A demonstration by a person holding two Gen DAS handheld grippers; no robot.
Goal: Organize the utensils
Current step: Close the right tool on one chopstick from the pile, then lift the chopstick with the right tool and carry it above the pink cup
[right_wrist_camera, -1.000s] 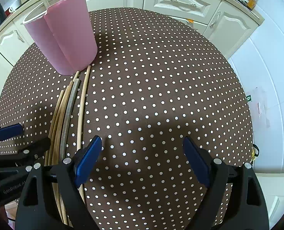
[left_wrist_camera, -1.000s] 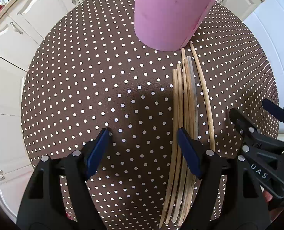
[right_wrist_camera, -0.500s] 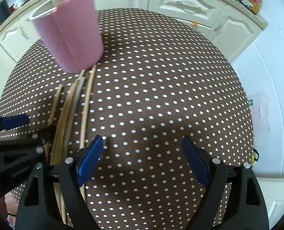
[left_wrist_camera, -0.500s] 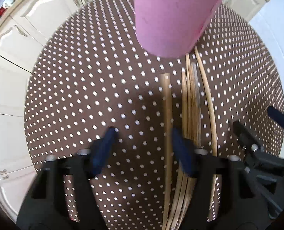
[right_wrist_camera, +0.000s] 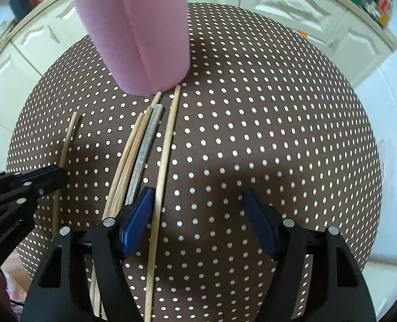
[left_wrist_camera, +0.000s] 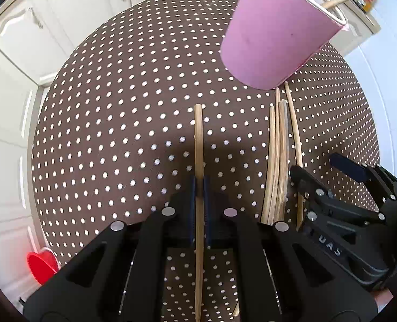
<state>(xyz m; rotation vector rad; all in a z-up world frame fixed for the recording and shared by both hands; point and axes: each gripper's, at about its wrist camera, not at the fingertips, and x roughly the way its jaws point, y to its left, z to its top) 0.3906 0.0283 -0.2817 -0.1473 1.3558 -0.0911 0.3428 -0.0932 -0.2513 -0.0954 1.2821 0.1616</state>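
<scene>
Bamboo chopstick [left_wrist_camera: 198,139] clamped in my left gripper [left_wrist_camera: 199,187].
Its long axis pointed ahead; the pink cup [left_wrist_camera: 276,37] stood forward-right. My right gripper [right_wrist_camera: 198,222], jaws closing, straddled another stick [right_wrist_camera: 163,161].

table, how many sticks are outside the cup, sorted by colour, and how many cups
light wooden sticks: 5, counting the held stick pinched in the left gripper
grey stick: 1
pink cup: 1
total: 7
</scene>
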